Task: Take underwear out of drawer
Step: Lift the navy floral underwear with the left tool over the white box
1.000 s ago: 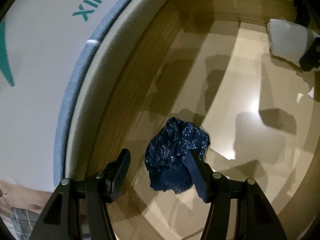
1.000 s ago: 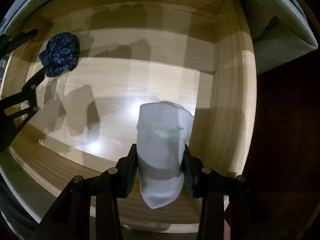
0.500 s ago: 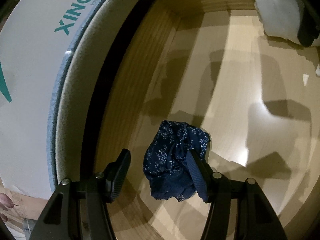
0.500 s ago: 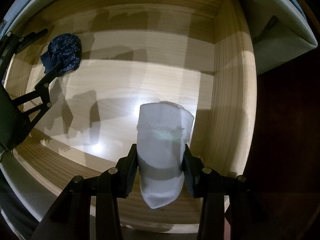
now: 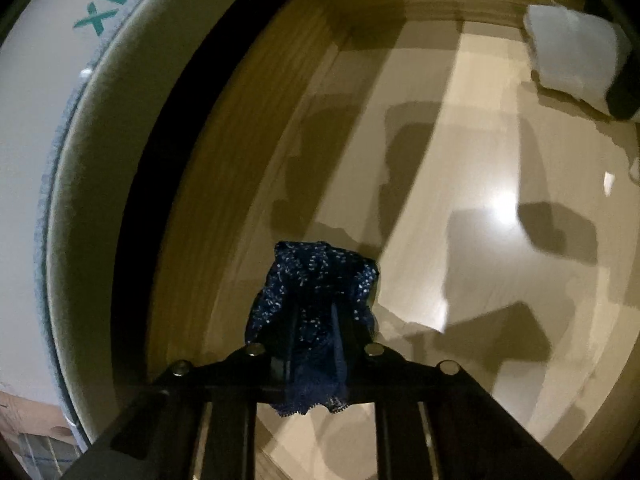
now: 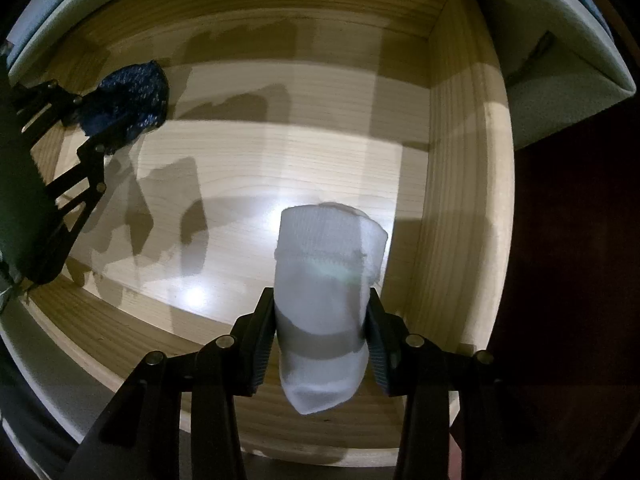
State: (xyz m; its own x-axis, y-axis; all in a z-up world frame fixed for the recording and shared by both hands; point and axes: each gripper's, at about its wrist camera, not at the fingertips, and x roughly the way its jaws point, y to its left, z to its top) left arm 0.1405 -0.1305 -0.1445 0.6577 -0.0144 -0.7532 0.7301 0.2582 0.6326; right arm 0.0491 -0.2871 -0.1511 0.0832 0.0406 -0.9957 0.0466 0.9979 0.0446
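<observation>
Left wrist view, our left gripper (image 5: pixel 314 344) clamped tight on dark blue dotted underwear (image 5: pixel 316 284) over the wooden drawer (image 5: pixel 460 216), right wrist view, our right gripper (image 6: pixel 320 332) pinching a white sock (image 6: pixel 324 288), underwear at ten o'clock.

right gripper (image 6: pixel 320 332) clamping white garment (image 6: pixel 326 280), wooden drawer (image 6: pixel 464 208)
</observation>
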